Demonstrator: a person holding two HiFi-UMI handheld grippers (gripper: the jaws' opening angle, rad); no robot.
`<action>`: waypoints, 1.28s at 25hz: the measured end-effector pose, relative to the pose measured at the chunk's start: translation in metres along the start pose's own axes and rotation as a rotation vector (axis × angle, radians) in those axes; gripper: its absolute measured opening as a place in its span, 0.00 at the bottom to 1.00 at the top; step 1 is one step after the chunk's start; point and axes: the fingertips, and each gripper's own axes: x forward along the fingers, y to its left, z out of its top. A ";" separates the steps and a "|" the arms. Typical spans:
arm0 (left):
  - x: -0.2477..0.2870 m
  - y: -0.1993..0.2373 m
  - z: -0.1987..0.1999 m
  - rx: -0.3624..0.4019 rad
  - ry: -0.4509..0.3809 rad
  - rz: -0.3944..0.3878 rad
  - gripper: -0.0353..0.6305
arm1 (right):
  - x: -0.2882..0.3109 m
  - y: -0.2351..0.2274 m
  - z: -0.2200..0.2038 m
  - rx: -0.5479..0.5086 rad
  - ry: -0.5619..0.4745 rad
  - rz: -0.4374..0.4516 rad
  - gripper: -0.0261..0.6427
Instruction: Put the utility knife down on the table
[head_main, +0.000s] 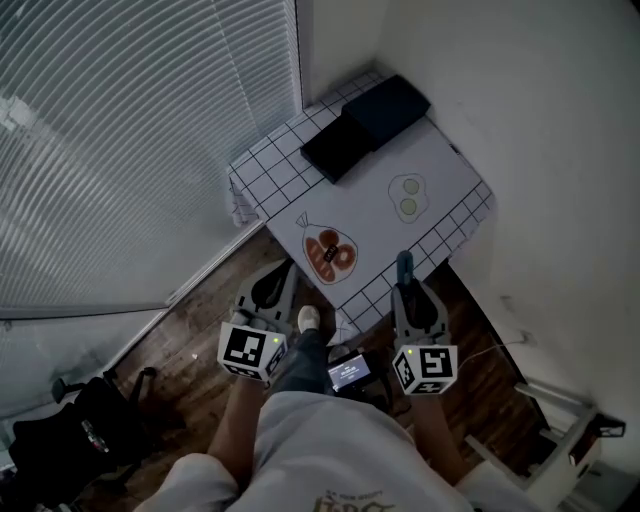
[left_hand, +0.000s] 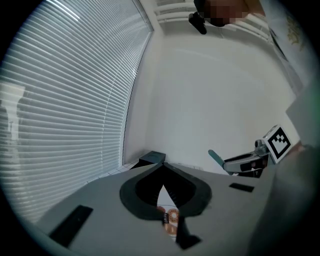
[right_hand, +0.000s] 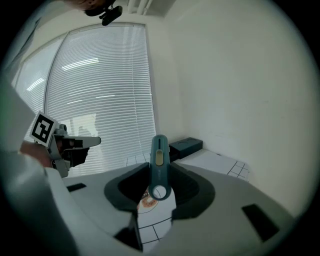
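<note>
The right hand-held gripper (right_hand: 159, 176) clamps the teal utility knife (right_hand: 159, 156) over the surface's (head_main: 445, 165) near edge, not yet down. Next it needs lowering, then releasing. The left hand-held gripper (left_hand: 163, 175) is closed and empty.

Dim, cool daylight filtering through the window blinds (head_main: 130, 130), table (head_main: 445, 165) softly and evenly lit, wooden floor (head_main: 195, 350) in shadow, both gripper views fisheye-bent with black corners, edges slightly soft

At far corner of table (head_main: 440, 160), flat case (head_main: 340, 148) touching box (head_main: 390, 108) behind it; nearer, snack bag (head_main: 328, 253) left, packet (head_main: 408, 196) right; over near edge, utility knife (head_main: 404, 268) between right gripper (head_main: 405, 285) jaws; left gripper (head_main: 283, 275) alongside, left, off table
</note>
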 end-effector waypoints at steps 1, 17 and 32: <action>0.003 0.000 -0.004 0.001 0.009 -0.004 0.06 | 0.002 -0.002 -0.003 0.001 0.008 -0.004 0.24; 0.042 0.001 -0.073 0.053 0.150 -0.065 0.06 | 0.036 -0.011 -0.067 0.011 0.132 -0.011 0.24; 0.061 0.001 -0.124 0.042 0.247 -0.114 0.06 | 0.052 -0.012 -0.122 0.001 0.248 -0.019 0.24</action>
